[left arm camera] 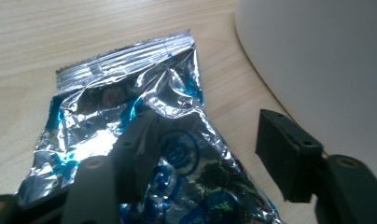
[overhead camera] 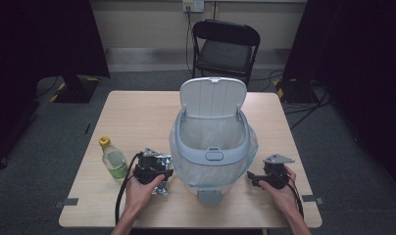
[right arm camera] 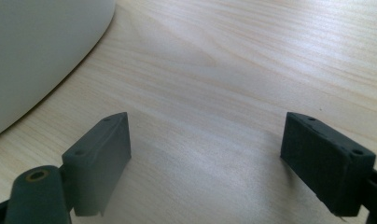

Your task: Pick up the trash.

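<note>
The foil snack wrapper [left arm camera: 144,140] lay on the table [overhead camera: 137,112], not yet lifted, just at 9 o'clock of the open pedal bin [overhead camera: 213,147]. The left gripper [left arm camera: 207,154] hovered over it with jaws spread, one jaw above the foil. So the pinch, the lift and the drop into the bin remained, I judge. The right gripper [right arm camera: 207,158] rested spread and empty at 3 o'clock of the bin. A plastic bottle [overhead camera: 112,159] stood further at 9 o'clock; nothing blocked the way.

Soft even light, dark edges

2 blk tongs [overhead camera: 170,172], blk cables, bare forearms
</note>
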`<state>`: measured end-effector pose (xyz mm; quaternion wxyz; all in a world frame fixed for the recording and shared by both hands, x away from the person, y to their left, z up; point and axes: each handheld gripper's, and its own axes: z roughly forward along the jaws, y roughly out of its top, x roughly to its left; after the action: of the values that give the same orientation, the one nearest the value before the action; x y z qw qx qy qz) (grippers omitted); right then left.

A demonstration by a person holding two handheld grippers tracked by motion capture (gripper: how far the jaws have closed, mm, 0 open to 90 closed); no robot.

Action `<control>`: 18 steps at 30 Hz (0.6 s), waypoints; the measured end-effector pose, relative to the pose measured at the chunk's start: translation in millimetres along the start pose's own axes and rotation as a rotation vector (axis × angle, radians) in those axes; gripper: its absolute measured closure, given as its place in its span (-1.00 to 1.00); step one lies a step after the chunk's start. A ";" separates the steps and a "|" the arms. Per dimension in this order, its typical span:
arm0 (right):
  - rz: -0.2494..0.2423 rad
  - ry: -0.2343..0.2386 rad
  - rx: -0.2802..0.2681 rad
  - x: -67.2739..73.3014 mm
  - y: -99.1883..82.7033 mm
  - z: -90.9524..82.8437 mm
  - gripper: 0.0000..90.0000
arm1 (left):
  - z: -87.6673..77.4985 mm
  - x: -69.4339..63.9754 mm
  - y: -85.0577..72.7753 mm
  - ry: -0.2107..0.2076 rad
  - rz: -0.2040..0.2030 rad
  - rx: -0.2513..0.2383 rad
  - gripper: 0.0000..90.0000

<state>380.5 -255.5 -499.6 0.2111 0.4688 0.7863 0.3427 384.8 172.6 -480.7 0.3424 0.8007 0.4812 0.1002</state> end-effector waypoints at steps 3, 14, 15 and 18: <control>0.000 0.000 0.000 0.0 0.0 0.0 -0.67 | 0.1 -2.3 -1.9 0.034 0.033 0.015 0.10; 0.000 0.000 0.000 0.0 0.0 0.0 -0.67 | -9.9 6.6 -12.7 -0.026 0.026 0.020 0.90; 0.000 0.000 0.000 0.0 0.0 0.0 -0.67 | -10.3 7.3 -14.1 -0.031 0.018 0.010 0.94; 0.000 0.000 0.000 0.0 0.0 0.0 -0.67 | -12.3 10.4 -18.3 -0.050 0.002 -0.016 0.98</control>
<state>380.5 -255.5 -499.6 0.2112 0.4688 0.7862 0.3428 371.3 192.4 -485.1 0.3606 0.8008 0.4708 0.0844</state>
